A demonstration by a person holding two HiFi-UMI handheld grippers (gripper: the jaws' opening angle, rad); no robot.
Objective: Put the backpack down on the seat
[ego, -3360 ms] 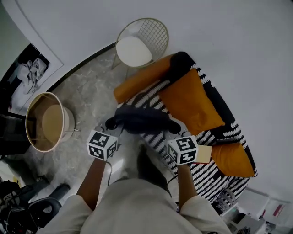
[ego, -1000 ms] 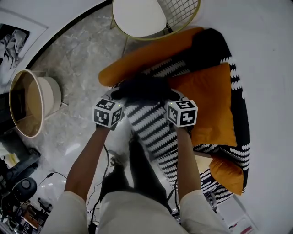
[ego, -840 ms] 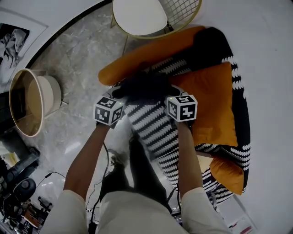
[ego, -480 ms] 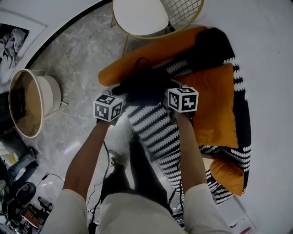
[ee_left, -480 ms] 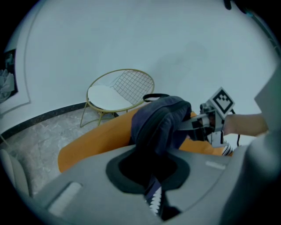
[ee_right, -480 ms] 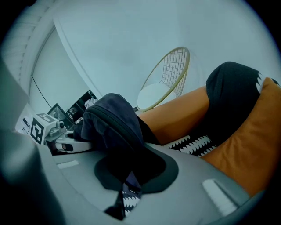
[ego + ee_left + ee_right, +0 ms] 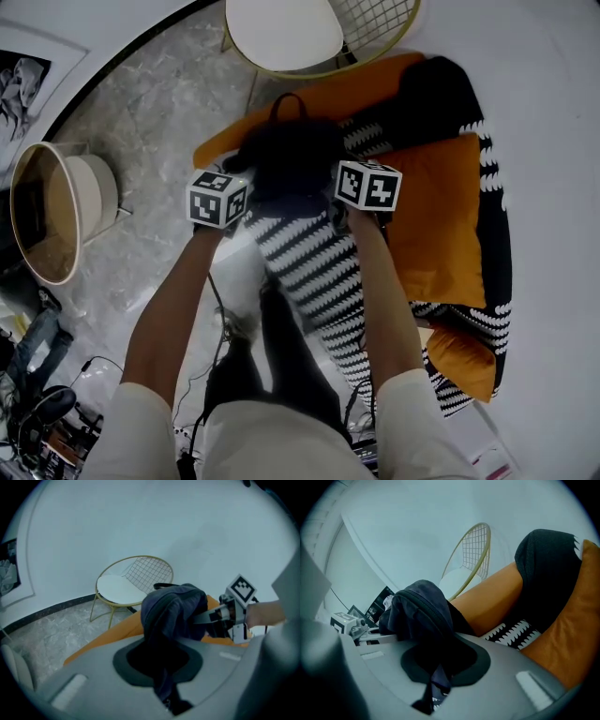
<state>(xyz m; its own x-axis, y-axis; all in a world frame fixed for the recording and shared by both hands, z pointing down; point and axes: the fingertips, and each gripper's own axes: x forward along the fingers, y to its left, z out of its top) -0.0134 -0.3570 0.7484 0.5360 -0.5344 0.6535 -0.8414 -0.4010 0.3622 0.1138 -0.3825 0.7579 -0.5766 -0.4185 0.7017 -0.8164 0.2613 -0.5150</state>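
The person's arms stretch up the frame side by side, the left gripper and right gripper each clamped on fabric of the dark backpack at upper centre, over the sofa's black-and-white seat beside an orange cushion, a wire chair on marble floor above.

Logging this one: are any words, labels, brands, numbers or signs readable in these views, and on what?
No readable text anywhere.
Marker cubes: black-and-white square patterns only, no letters or digits.
Framed picture: a black-and-white photograph, no legible caption.
Backpack: no brand or label shows.
Floor clutter at the head view's lower left: too small and blurred to read.
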